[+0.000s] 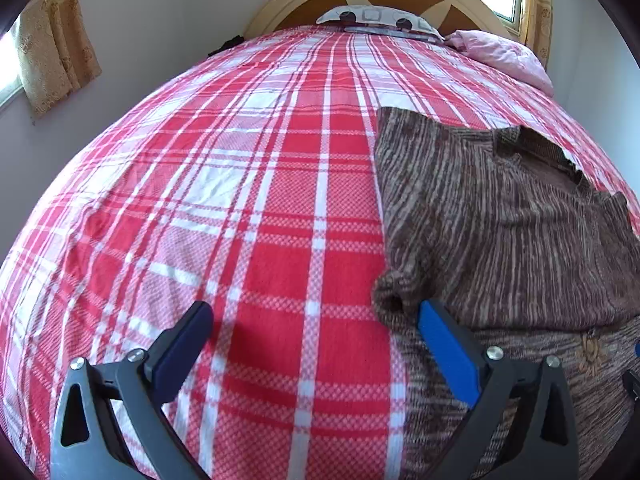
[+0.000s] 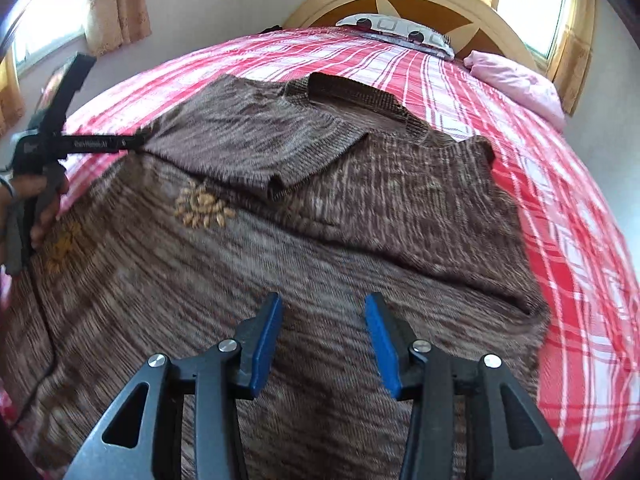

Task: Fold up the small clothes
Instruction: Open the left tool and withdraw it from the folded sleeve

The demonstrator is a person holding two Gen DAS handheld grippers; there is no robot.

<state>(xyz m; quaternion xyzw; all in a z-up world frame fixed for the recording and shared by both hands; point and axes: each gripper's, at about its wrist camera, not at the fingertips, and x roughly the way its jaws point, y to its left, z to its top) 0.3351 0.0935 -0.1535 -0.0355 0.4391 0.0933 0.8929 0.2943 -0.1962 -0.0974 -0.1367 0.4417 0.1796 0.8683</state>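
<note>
Both grippers empty: left gripper (image 1: 316,344) jaws wide apart over the bedspread (image 1: 240,200), right gripper (image 2: 324,340) half apart above the sweater (image 2: 360,220), which lies just ahead of it. Soft, floppy knit; I'd pinch the hem edge, not mid-panel.

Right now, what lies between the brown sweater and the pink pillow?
Only bare red plaid bedsheet separates the brown sweater from the pink pillow; the right wrist view shows it best.

Far ahead of my claws I see a patterned pillow (image 1: 378,16), pink bedding (image 2: 516,80) beside it, curtains (image 1: 56,52) off left.
</note>
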